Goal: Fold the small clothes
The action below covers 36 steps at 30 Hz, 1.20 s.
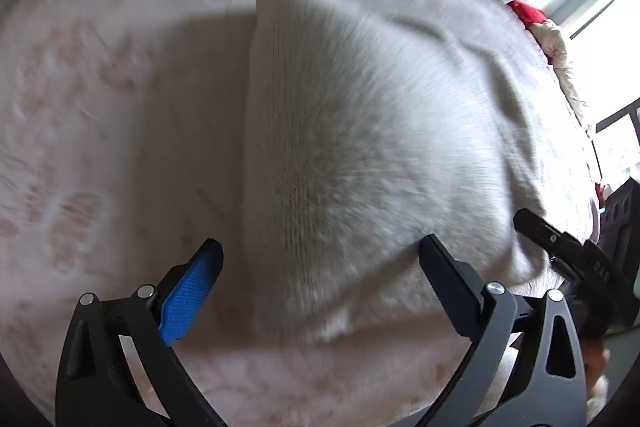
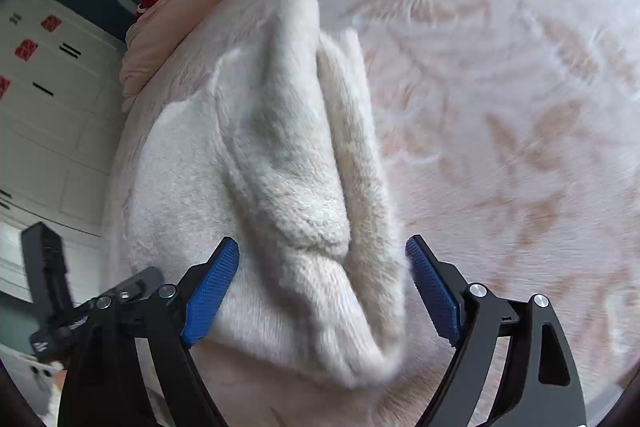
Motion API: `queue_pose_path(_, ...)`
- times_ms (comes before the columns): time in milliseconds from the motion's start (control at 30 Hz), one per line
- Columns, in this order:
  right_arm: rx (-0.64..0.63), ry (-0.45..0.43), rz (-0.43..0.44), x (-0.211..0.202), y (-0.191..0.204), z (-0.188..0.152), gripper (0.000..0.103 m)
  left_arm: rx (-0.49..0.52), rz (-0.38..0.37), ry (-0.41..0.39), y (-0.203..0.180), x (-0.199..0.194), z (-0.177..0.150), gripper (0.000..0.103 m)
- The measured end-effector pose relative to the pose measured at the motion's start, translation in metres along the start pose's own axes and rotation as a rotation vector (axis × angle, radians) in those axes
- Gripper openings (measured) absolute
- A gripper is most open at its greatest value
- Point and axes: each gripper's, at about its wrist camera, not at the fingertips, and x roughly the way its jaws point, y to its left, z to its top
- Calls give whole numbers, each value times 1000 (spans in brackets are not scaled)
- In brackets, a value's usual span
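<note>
Release step of a fold: both grippers spread over a fluffy white garment on the bed, nothing pinched.

Left wrist view: left gripper (image 1: 322, 255) has jaws wide apart, and the white garment (image 1: 360, 131) lies just ahead of and between them, untouched by the pads; it sits toward the bed's (image 1: 80, 107) right side, with the right gripper's tip at its near right corner. Right wrist view: right gripper (image 2: 322, 259) is also spread, straddling a raised doubled ridge of the garment with the pads clear. Judgement: fold just laid; next move calls for re-pinching an edge or flattening the ridge.
</note>
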Motion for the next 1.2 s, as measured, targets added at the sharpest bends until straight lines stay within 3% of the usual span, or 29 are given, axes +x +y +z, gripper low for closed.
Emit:
queue_pose_path(100, 22, -17, 59, 14, 0, 2, 87, -54, -63, 19, 7, 19, 8, 98)
queue_pose_path(267, 50, -39, 93, 31, 5, 22, 87, -30, -85, 3, -5, 33, 25, 98)
queue_pose_path(300, 58, -41, 97, 33, 5, 26, 84, -28, -86, 4, -7, 35, 29, 98)
queue_pose_path(333, 62, -46, 91, 34, 7, 30, 72, -25, -87, 6, -8, 37, 33, 98)
queue_pose_path(367, 66, -45, 97, 36, 5, 33, 55, -20, -94, 10, -10, 36, 33, 95)
queue_pose_path(433, 100, -32, 135, 33, 1, 36, 38, -9, -97, 15, -12, 31, 35, 80)
queue_pose_path(500, 101, -41, 150, 21, 7, 33, 34, 5, -108, 5, -13, 17, 32, 53)
queue_pose_path(600, 72, -51, 150, -2, 24, 22, 33, 17, -146, 5, -15, -11, 29, 46)
queue_pose_path(700, 55, -38, 160, -32, 29, -3, 33, 53, -154, 17, -22, -40, 8, 45)
queue_pose_path(833, 66, 11, 135, -58, 23, -53, 34, 125, -123, 80, -30, -67, -44, 46)
queue_pose_path(1000, 133, 75, 99, -53, -12, -107, 36, 166, -27, 153, -33, -47, -97, 52)
queue_pose_path(1200, 140, 50, 128, -46, -19, -109, 47, 125, -12, 131, -29, -33, -93, 69)
